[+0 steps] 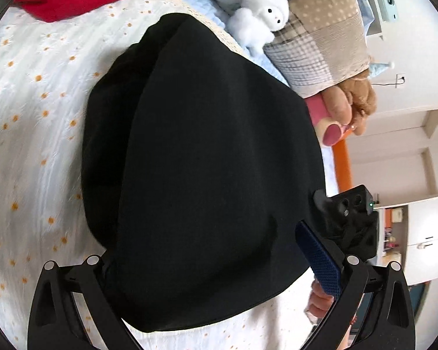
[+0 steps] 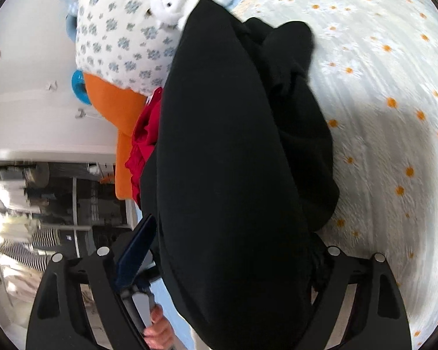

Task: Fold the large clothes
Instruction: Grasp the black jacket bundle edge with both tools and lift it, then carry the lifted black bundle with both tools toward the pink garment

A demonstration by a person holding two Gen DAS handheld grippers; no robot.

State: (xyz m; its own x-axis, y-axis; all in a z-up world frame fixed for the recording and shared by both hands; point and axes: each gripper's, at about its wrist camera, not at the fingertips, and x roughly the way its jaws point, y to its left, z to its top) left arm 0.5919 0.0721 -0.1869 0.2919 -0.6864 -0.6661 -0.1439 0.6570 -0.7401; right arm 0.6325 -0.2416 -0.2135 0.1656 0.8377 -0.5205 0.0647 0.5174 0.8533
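Left wrist view: large black fleece garment (image 1: 201,175) drapes over my left gripper (image 1: 219,265), above the daisy-print white bedspread (image 1: 29,145). Its jaws look spread, fabric between. Right gripper (image 2: 219,262) likewise. I'd keep both edges level, lower evenly, crease straight.

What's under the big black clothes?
Around the black garment you can see the daisy-print bedspread it hangs over. What lies directly beneath it is covered. In the right wrist view, a red garment peeks out behind its left edge.
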